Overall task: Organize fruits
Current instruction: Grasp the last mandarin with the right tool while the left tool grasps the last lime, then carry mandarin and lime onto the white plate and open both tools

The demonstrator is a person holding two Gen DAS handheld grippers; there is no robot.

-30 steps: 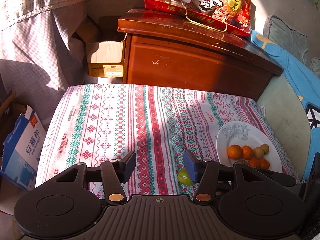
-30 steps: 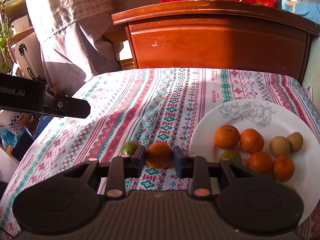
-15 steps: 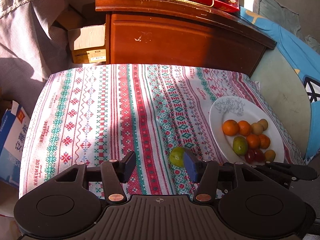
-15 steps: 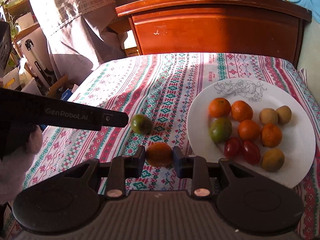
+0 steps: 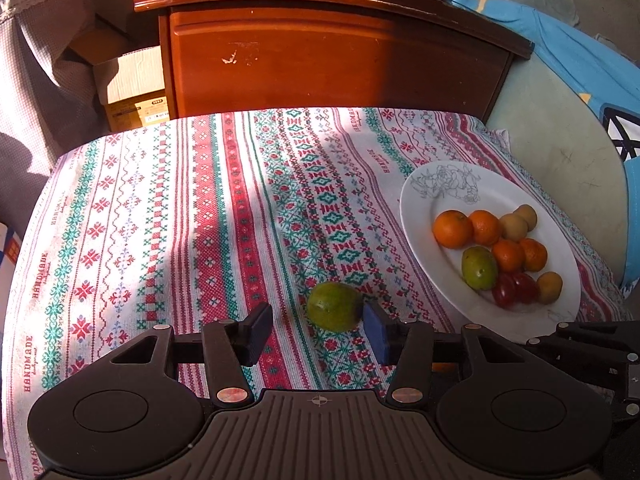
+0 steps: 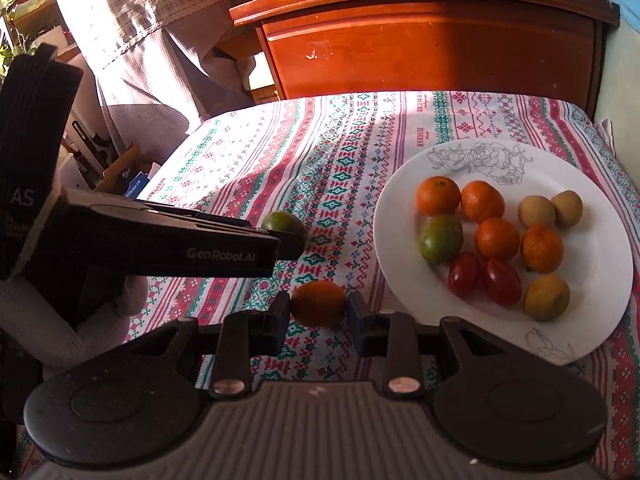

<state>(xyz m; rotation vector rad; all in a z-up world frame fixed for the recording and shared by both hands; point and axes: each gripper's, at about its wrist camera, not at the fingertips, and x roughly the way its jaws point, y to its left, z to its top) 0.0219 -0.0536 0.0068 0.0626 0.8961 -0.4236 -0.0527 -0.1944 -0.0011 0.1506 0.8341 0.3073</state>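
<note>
- The green fruit (image 5: 334, 306) lies on the patterned tablecloth (image 5: 160, 208), short of the white plate (image 5: 432, 196). It sits between the left gripper (image 5: 318, 330) fingers, against the blue pad (image 5: 376, 330) on one side, clear of the other.
- That gripper's jaws have just been closing but stand apart; no clamp yet.
- The fruit is round, dull green with a yellowish sheen, unblemished as far as visible.
- The orange fruit (image 6: 318, 303) is clamped between the right gripper (image 6: 318, 316) pads, held near the plate rim, presumably for delivery.
- The plate carries oranges, one green fruit, two red ones and brownish ones, grouped together.
- A wooden cabinet (image 5: 328, 60) stands behind.
</note>
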